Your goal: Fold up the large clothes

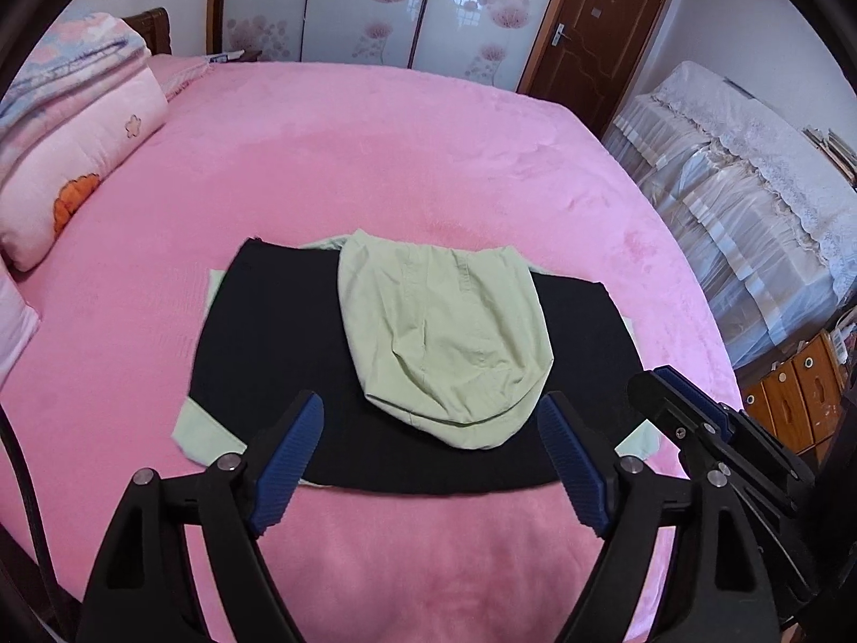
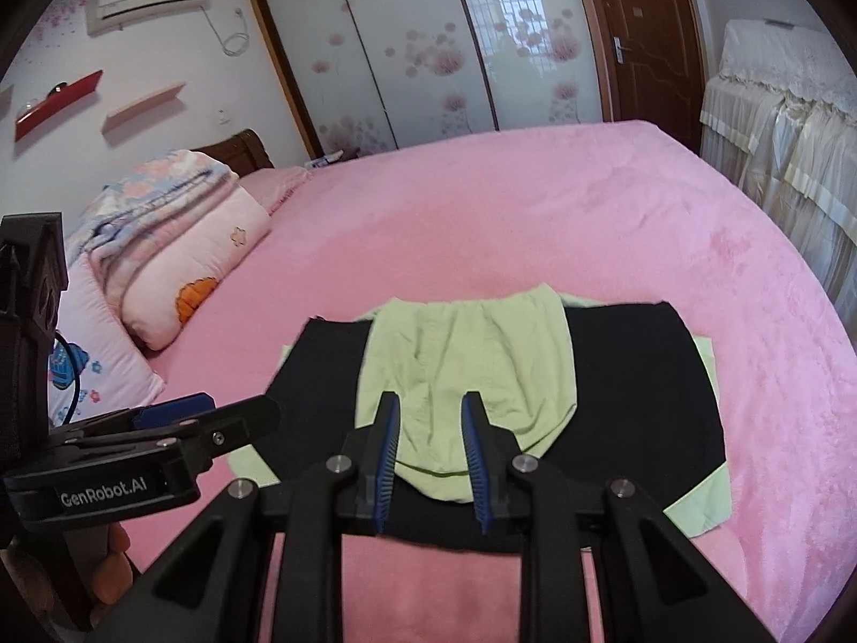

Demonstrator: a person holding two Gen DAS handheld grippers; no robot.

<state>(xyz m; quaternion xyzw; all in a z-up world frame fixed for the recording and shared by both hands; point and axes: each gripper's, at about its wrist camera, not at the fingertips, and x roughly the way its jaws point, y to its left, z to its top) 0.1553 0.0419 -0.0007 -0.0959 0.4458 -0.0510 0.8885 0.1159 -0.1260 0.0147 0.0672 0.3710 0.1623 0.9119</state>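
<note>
Left wrist view. The left gripper hangs above the near edge of a folded garment, a black-and-light-green hooded top lying flat on the pink bed. Its blue-padded fingers are spread wide with nothing between them. The green hood is turned down over the black body, and green sleeve ends show at both near corners. The garment lies beyond and below the fingertips, clear of them. The right gripper enters at the right edge, just off the garment's right corner. A rolled quilt lies at the far left of the bed, well apart from the work.

Right wrist view. The right gripper looks down over the hood; its fingers stand narrowly parted and pinch nothing, the cloth lying below them untouched. The left gripper appears side-on at the left, beside the garment's left corner.

Step in hand, as judged: one fold appears complete and released, with both grippers clear of the cloth. The next move probably calls for lowering both to matching edges, pinching the full stacked thickness, and carrying the halves together without dislodging the hood.
</note>
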